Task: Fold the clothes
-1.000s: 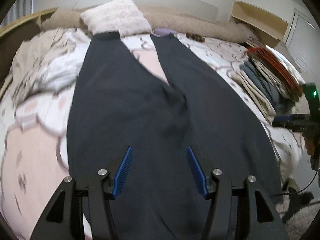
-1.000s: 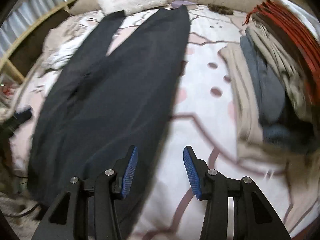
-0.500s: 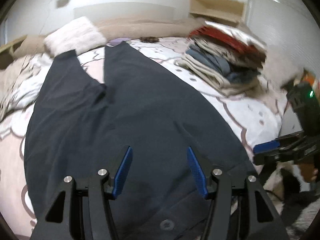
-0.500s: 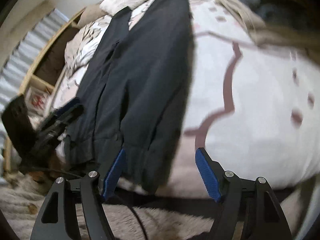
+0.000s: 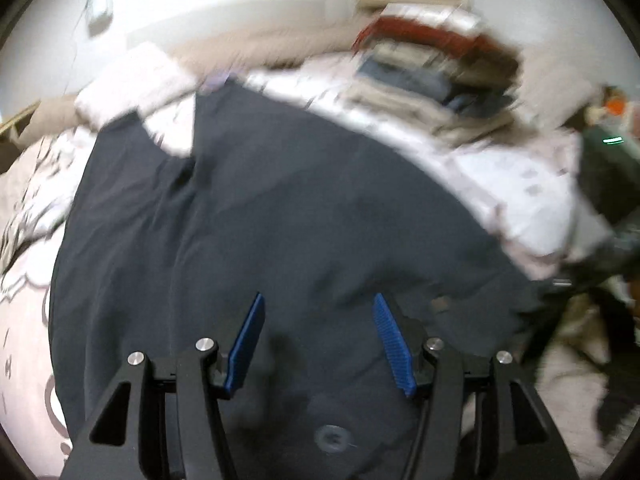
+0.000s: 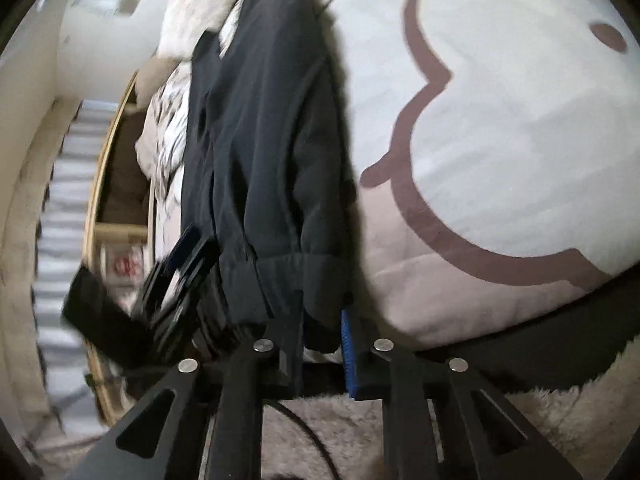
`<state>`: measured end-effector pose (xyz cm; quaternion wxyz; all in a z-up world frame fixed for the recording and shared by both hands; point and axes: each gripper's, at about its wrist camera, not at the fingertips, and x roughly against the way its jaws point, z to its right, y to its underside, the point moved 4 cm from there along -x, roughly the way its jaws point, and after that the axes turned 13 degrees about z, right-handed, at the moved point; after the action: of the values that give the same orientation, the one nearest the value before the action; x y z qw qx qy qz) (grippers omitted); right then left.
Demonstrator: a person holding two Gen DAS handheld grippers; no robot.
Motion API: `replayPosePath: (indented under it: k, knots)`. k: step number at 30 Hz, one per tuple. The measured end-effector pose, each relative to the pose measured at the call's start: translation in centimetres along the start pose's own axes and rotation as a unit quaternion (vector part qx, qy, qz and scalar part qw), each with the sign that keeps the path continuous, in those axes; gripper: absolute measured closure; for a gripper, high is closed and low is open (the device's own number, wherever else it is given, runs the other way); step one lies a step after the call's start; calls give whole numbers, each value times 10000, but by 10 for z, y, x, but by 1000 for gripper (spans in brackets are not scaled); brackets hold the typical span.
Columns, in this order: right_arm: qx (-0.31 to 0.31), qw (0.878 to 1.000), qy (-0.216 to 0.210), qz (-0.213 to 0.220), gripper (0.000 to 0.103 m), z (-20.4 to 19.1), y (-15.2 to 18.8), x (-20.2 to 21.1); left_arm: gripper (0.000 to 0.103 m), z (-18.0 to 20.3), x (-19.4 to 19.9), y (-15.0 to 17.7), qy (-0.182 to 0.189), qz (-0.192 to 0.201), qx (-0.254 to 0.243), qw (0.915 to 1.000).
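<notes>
Trousers (image 5: 280, 208), dark navy, lie spread flat across the bed (image 6: 500, 120), filling the middle of the left wrist view, legs running toward the upper left. Left gripper (image 5: 318, 336) hovers over the waistband near the bottom centre, blue pads apart with nothing pinched. In the right wrist view the right gripper (image 6: 324, 332) is closing its jaws on the waistband corner at the bed's edge, lower centre, fabric squeezed between the pads. Stack of folded clothes (image 5: 432, 80) sits upper right, pretty blurry.
</notes>
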<state>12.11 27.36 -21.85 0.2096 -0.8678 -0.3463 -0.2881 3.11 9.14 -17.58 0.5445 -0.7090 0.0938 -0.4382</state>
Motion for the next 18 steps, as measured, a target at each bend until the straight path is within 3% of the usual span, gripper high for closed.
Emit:
replayPosePath:
  k: [4, 9, 18]
  knots:
    - [30, 9998, -187, 85, 92, -21, -4, 10, 46, 30, 29, -17, 485, 580, -536, 9957]
    - [491, 9974, -512, 155, 92, -67, -14, 20, 46, 61, 40, -26, 954, 846, -1026, 9865]
    - [1329, 9888, -679, -29, 92, -129, -22, -1, 46, 65, 38, -39, 696, 1026, -1199, 9850]
